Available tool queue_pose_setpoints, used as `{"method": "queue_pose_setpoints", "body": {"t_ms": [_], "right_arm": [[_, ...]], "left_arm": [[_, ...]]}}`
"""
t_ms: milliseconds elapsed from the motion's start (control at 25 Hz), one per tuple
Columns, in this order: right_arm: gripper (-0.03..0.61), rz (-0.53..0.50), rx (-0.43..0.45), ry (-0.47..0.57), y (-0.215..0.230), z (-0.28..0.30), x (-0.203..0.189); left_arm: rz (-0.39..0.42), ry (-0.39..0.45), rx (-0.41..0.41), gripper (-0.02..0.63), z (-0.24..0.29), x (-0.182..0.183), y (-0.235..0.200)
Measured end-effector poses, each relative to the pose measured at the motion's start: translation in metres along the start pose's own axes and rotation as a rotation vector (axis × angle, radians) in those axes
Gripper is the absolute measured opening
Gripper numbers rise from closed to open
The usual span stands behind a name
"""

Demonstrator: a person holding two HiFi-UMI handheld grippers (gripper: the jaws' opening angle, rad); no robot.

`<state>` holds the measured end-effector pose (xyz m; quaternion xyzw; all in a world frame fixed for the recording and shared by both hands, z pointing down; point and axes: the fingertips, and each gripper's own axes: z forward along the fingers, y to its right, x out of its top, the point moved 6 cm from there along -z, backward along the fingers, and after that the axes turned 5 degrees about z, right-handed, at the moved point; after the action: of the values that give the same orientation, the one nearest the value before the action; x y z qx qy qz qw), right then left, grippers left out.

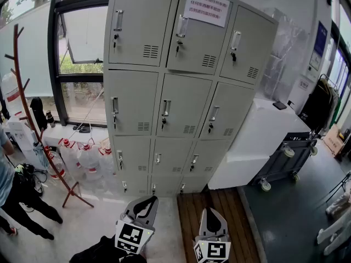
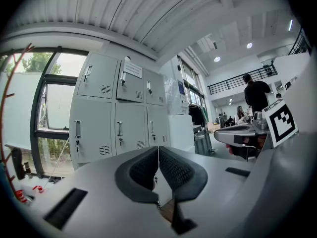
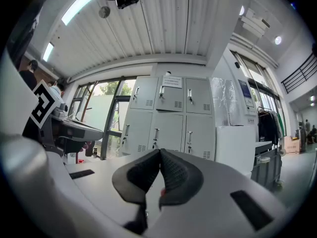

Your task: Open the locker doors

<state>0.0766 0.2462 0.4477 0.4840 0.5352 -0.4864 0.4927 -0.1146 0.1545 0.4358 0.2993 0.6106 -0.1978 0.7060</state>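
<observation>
Window-side lockers, every door shut, sit well apart from left tongs and right tongs, both pressed together and empty, likely poised for approach.

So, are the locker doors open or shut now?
Shut. All the locker doors in the head view lie flush; none stands ajar.

Locker notice print too small to read; person cut off at left edge.
</observation>
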Motion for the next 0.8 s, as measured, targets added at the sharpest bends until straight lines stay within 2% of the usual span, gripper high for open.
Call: {"method": "queue_pose_setpoints", "body": {"t_ms": [400, 800], "right_arm": [[0.015, 0.007, 0.003, -0.021, 0.028, 0.027, -0.005], [0.015, 0.019, -0.031, -0.038, 0.071, 0.110, -0.017]], "left_arm": [[0.004, -0.005, -0.019, 0.026, 0.042, 0.001, 0.003], [0.005, -0.009, -0.044, 0.026, 0.135, -0.002, -0.027]]}}
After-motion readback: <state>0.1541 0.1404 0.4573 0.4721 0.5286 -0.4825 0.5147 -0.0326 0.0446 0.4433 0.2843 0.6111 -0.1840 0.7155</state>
